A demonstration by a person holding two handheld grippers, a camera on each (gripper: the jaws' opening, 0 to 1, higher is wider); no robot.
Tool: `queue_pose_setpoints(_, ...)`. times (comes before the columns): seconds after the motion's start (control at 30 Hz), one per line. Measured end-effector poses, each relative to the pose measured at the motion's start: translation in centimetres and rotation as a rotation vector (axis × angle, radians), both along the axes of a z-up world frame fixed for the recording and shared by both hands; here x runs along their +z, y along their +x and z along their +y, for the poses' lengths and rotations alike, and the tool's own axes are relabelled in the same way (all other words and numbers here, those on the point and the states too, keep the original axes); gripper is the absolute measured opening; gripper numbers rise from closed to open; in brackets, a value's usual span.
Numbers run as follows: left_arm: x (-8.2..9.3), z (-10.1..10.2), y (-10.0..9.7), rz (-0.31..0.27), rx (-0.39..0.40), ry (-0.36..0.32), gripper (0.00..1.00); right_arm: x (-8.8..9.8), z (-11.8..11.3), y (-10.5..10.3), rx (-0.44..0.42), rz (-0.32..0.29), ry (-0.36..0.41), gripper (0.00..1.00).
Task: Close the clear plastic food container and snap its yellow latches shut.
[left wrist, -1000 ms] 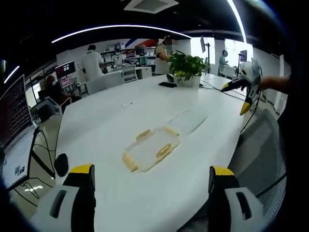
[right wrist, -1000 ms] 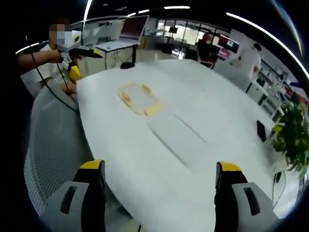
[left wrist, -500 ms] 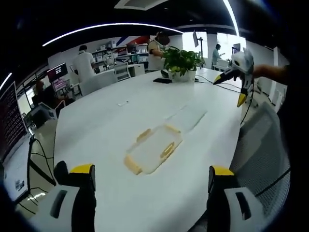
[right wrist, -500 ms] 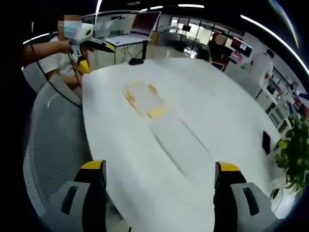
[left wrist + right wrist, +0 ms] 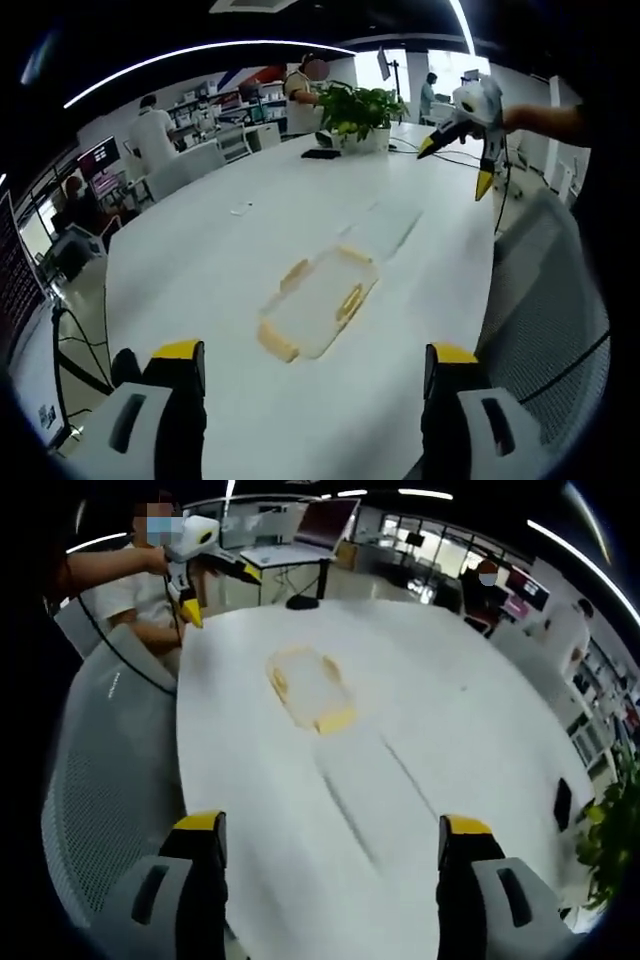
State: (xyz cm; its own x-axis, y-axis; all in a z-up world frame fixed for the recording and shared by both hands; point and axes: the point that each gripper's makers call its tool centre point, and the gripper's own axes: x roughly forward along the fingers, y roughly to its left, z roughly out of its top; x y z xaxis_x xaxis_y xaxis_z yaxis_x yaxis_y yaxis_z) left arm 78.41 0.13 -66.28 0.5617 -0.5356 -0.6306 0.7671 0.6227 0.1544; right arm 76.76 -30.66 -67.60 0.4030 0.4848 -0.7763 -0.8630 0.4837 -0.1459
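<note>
White and wide, the bench (image 5: pixel 200 270) stretches away under both cameras in an open office. Nearest in the left gripper view, the left hand-held gripper (image 5: pixel 305 400) hangs over the near edge with its yellow-tipped jaws spread wide and nothing between them. Beyond it, near the middle of the bench, lies the clear plastic food container (image 5: pixel 318 300), open, with its yellow latches (image 5: pixel 349 301) sticking out from its sides. Just past the container, the clear lid (image 5: pixel 385 228) lies flat on the bench, apart from it. Farther off stands a potted plant (image 5: pixel 358 112) with a dark phone (image 5: pixel 321 154) beside it. At the far right the right hand-held gripper (image 5: pixel 458 135) is held up in the air above the bench edge. People stand at desks in the background. In the right gripper view, the right hand-held gripper's own jaws (image 5: pixel 325 870) are likewise parted and empty, with a mesh chair (image 5: pixel 110 770) at the left
</note>
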Motion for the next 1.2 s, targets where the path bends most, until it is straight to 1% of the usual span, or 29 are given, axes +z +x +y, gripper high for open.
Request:
queue_pose_setpoints(0.1,-0.2,-0.1,0.4,-0.007,-0.013,0.011,0.83,0.1,0.4,0.6,0.012,0.002,0.006,0.84)
queue_pose_setpoints(0.2,-0.4,-0.3,0.8,-0.008,-0.034,0.026,0.82,-0.2,0.8,1.4,0.035,0.002,-0.005,0.83)
queue_pose_setpoints(0.4,-0.7,-0.2,1.8,0.004,-0.055,0.043,0.77,-0.2,1.8,2.5,0.093,-0.002,-0.017,0.80)
queue_pose_setpoints(0.53,-1.1,-0.2,2.1,0.012,-0.081,0.071,0.76,-0.5,2.3,3.4,0.120,0.000,-0.027,0.77)
queue_pose_setpoints(0.6,-1.3,-0.3,2.3,0.013,-0.097,0.084,0.73,-0.7,2.5,3.7,0.135,0.003,-0.034,0.76)
queue_pose_setpoints(0.77,-2.1,-0.4,3.0,0.030,-0.122,0.102,0.68,-0.9,3.2,4.5,0.148,0.011,-0.029,0.73)
queue_pose_setpoints(0.97,-3.1,-0.6,3.6,0.045,-0.157,0.143,0.67,-0.9,4.3,5.4,0.173,0.014,-0.032,0.70)
queue_pose_setpoints(1.2,-4.2,-0.7,4.3,0.070,-0.195,0.186,0.63,-1.2,5.4,6.2,0.209,0.020,-0.046,0.66)
